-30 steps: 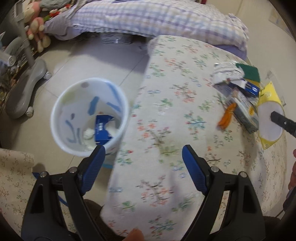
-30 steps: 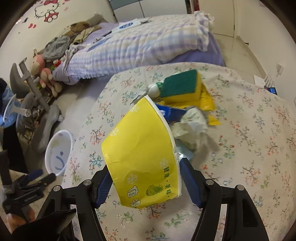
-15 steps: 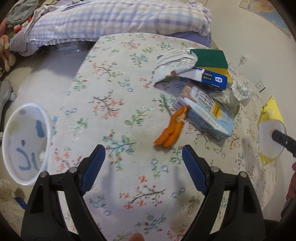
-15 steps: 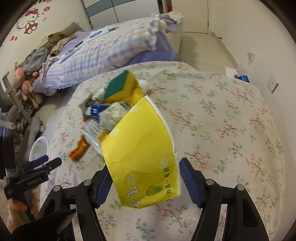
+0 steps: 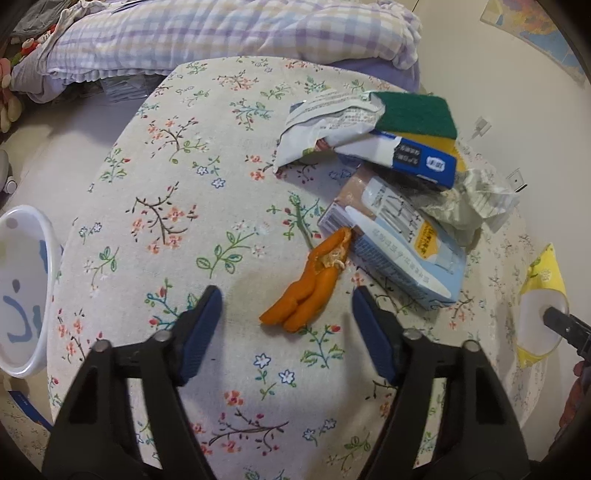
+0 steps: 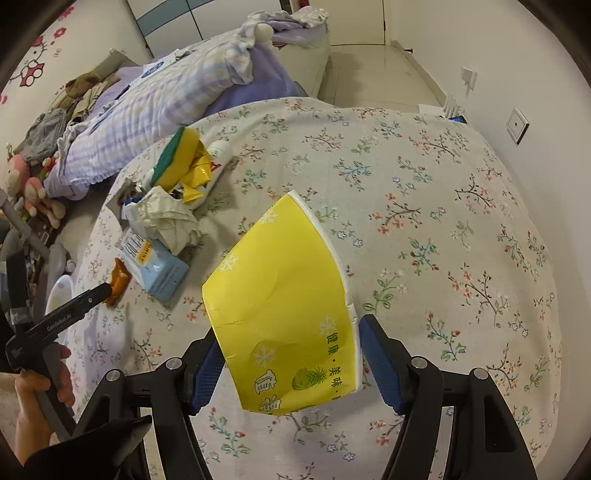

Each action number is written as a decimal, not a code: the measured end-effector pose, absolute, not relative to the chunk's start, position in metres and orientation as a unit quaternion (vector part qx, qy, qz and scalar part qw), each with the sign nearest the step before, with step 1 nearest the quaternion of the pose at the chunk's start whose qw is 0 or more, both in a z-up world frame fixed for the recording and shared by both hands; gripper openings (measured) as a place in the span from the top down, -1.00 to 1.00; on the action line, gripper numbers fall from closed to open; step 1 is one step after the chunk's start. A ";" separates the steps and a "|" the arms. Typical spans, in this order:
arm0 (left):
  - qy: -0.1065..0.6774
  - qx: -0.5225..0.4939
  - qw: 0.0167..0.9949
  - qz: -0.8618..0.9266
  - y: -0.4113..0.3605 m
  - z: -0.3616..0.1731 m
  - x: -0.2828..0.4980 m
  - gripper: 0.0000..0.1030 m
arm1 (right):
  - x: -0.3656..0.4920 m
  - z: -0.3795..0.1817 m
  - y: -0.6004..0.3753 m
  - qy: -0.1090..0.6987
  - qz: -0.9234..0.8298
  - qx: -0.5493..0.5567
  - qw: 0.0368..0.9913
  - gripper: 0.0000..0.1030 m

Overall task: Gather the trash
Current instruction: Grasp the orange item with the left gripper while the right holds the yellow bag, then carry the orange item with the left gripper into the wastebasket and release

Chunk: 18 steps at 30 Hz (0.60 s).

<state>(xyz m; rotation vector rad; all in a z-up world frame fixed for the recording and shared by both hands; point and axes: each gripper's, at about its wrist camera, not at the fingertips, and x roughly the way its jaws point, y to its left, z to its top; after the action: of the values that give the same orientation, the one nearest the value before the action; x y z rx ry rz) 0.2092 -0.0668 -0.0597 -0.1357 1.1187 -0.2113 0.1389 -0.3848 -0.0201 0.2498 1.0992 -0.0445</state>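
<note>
**Left claw spread over peel; right claw pinching cup**

The left gripper point(image 5: 286, 306) is spread wide, with the orange peel point(image 5: 308, 288) lying between its fingers on the floral tablecloth point(image 5: 177, 192). The right gripper point(image 6: 288, 354) pinches a flattened yellow paper cup point(image 6: 284, 314) above the cloth. A white bin point(image 5: 22, 299) stands beside the table; a bed point(image 5: 221, 29) lies beyond. The peel is curled and torn, touching a pale-blue carton point(image 5: 402, 254).

Floral-clothed table point(image 5: 192, 206), checked bed point(image 6: 166, 99) behind (tiled floor point(image 6: 373, 70)).
</note>
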 end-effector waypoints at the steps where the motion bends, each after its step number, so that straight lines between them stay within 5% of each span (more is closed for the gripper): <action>1: 0.534 -0.064 0.837 -0.099 -0.068 -0.063 0.211 -0.12 | 0.139 -0.021 -0.386 0.522 -0.022 0.119 0.845 -0.38; 4: 0.530 -0.061 0.840 -0.097 -0.070 -0.065 0.212 0.04 | 0.137 -0.022 -0.389 0.524 -0.022 0.119 0.843 -0.38; 7: 0.531 -0.066 0.837 -0.116 -0.075 -0.063 0.212 0.51 | 0.137 -0.022 -0.389 0.524 -0.023 0.116 0.843 -0.38; 18: 0.518 -0.059 0.847 -0.101 -0.074 -0.047 0.201 0.72 | 0.139 -0.016 -0.385 0.518 -0.020 0.116 0.847 -0.38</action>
<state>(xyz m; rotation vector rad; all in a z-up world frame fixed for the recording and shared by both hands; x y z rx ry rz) 0.2009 -0.0735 -0.0474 -0.1240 1.0917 -0.2137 0.1389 -0.3854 -0.0162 0.2454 1.0911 -0.0428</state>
